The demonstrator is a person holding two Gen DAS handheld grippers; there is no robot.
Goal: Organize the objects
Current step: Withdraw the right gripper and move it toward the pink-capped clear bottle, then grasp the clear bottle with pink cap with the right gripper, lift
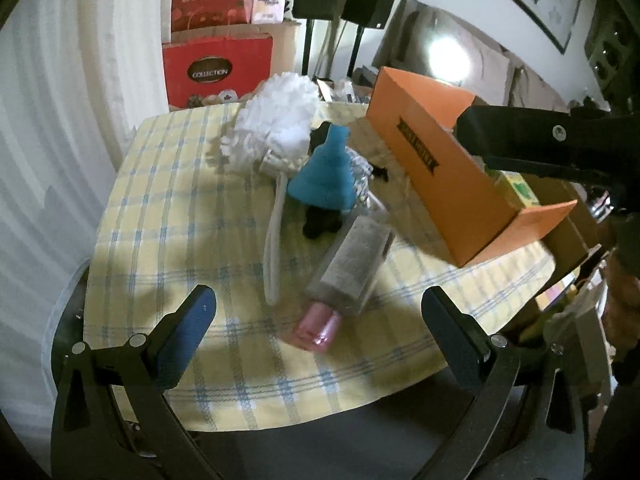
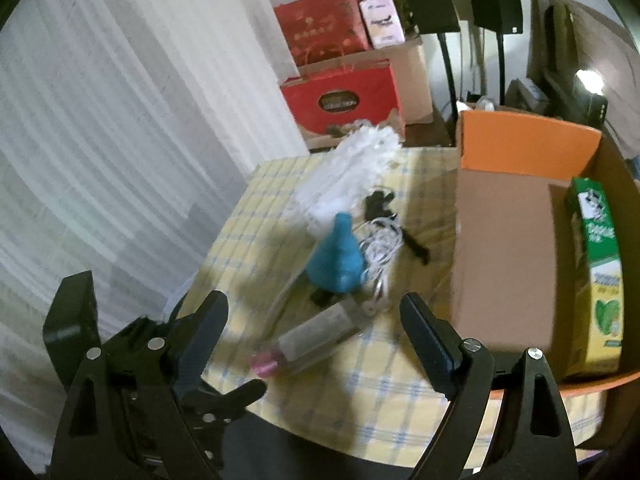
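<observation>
A clear bottle with a pink cap (image 1: 347, 272) lies on the yellow checked tablecloth (image 1: 168, 208), just ahead of my open, empty left gripper (image 1: 318, 320). Behind it lie a blue cone-shaped object (image 1: 326, 172), a white fluffy duster (image 1: 276, 120) with a white loop handle, a coiled white cable (image 2: 380, 246) and small black items (image 2: 378, 204). An open orange box (image 1: 448, 168) stands at the right; it holds a green and yellow carton (image 2: 600, 272). My right gripper (image 2: 314, 332) is open and empty, above the table's near edge, with the bottle (image 2: 310, 340) between its fingers' line of sight.
Red gift bags (image 1: 216, 68) and a cardboard box stand behind the table. Two black speakers on stands (image 1: 344, 0) are at the back. A white curtain (image 2: 120, 140) hangs at the left. The other gripper's black body (image 1: 540, 144) hovers over the orange box.
</observation>
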